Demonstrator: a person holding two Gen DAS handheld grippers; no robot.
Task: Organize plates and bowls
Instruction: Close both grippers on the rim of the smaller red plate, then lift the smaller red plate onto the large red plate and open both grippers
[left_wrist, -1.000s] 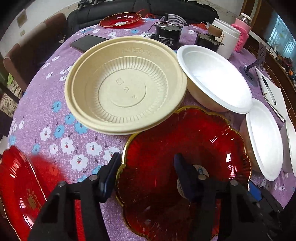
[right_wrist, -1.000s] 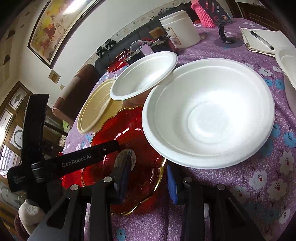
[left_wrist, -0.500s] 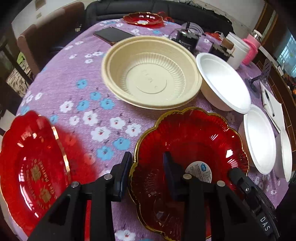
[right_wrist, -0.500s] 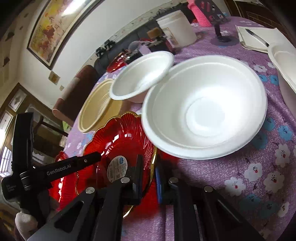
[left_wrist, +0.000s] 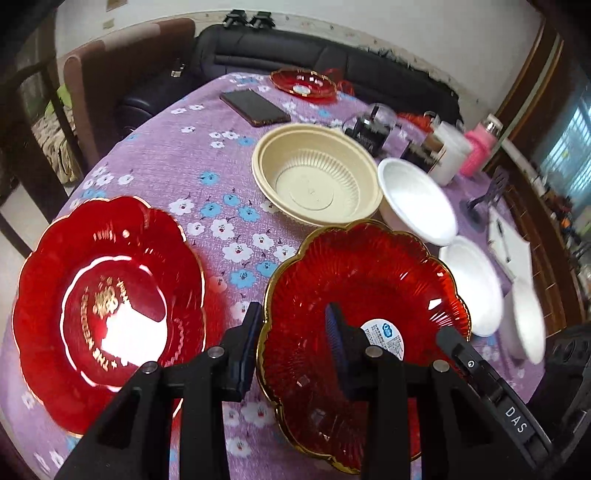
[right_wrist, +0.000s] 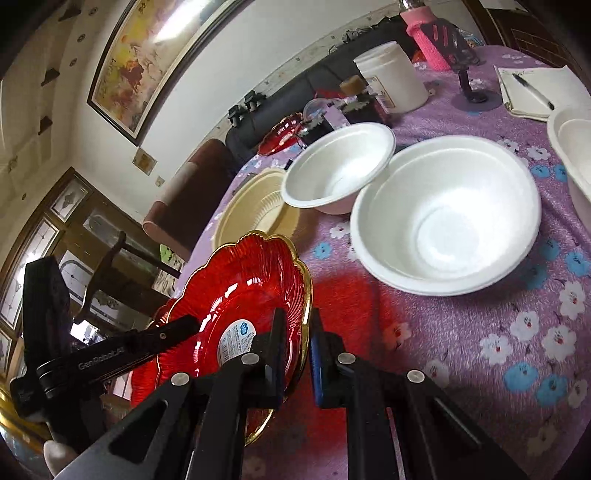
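- Red scalloped plate (left_wrist: 365, 295), gold rim, ribbed, glossy, white sticker in its well: likely rigid, light, slick and brittle; the thin rim is the place to hold it.
- Left tongs (left_wrist: 293, 341) clamp its near-left rim, one finger inside, one outside.
- Right tongs (right_wrist: 297, 338) pinch the opposite rim edge, nearly closed.
- Plate sits between both tongs, tilted, apparently lifted off the surface (left_wrist: 166, 158).
- Second red plate (left_wrist: 107, 310) lies left of the left tongs.
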